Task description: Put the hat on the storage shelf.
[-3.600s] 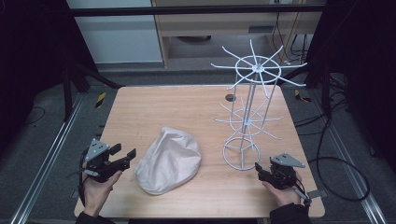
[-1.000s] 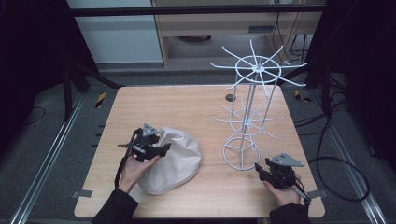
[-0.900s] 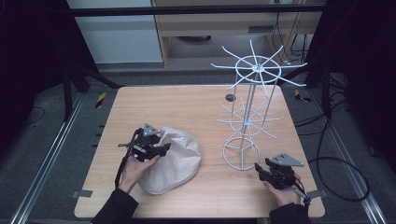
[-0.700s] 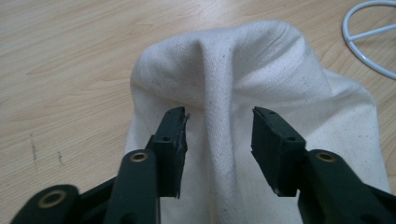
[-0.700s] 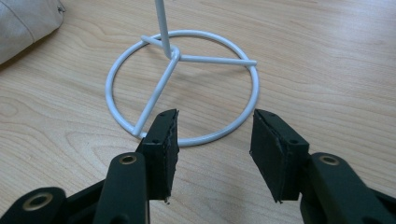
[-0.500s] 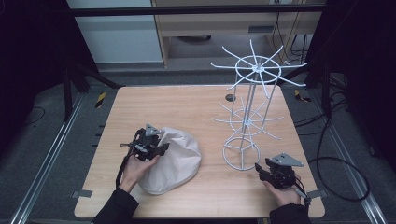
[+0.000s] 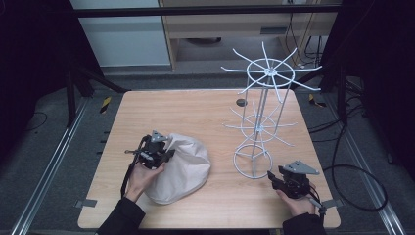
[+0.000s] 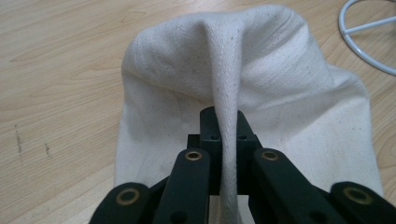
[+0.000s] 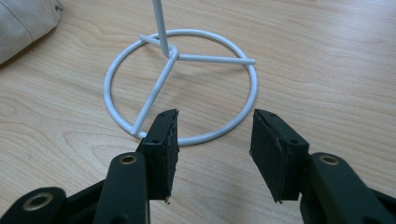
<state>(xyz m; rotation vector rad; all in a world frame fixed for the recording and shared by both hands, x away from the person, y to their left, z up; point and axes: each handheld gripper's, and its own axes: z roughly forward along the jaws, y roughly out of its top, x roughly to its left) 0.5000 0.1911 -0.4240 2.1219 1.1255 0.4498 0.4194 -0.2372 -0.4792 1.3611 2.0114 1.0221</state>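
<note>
Items I count on the light wooden table (image 7: 195,107): one cream canvas cloth bag (image 7: 183,169), one white wire display rack with spoked tiers (image 7: 259,122), one small dark round object (image 7: 241,102) near the far edge, too small for me to identify.

Bag: lies slumped at the front left of the table, well apart from the rack's ring base (image 9: 182,79). In the left gripper view a raised fold of the canvas (image 8: 229,121) runs up between the jaws.

Claws, two. My left claw (image 7: 164,154) is closed tight on that fold, at the bag's left upper edge. My right claw (image 9: 212,144) stands wide open, holding nothing, low over the table just in front of the ring base, not touching it.

Hands, two: left hand (image 7: 142,174), right hand (image 7: 296,203), one on each gripper.
</note>
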